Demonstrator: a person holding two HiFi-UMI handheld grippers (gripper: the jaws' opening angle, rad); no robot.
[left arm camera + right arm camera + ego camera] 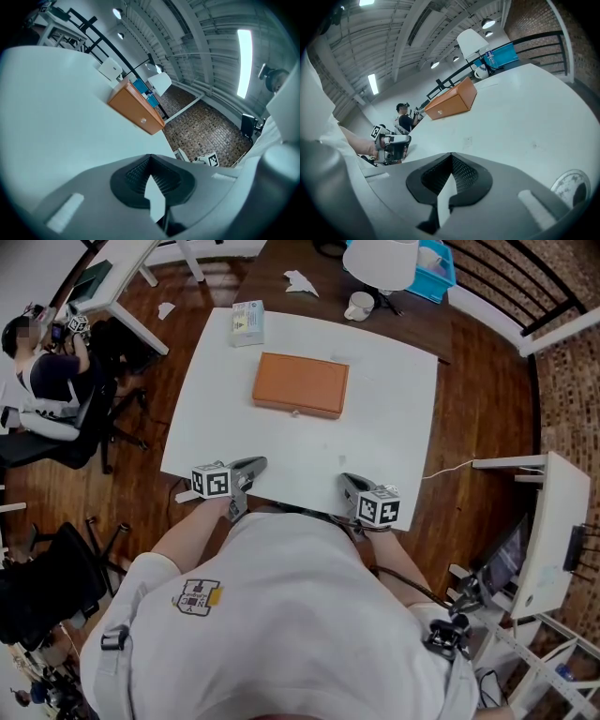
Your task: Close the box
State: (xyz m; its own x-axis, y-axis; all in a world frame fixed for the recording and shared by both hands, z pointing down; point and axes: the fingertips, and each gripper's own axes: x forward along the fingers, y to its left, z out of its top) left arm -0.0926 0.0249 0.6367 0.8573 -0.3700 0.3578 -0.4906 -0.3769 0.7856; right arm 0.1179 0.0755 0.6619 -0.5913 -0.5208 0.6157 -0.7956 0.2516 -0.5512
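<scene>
Well ahead of left tongs (pixel 255 465), right tongs (pixel 347 481), orange box (pixel 300 383).

Matt orange box (pixel 300 383) on smooth white table (pixel 394 427) (floor (pixel 469 418) of glossy wood)
</scene>
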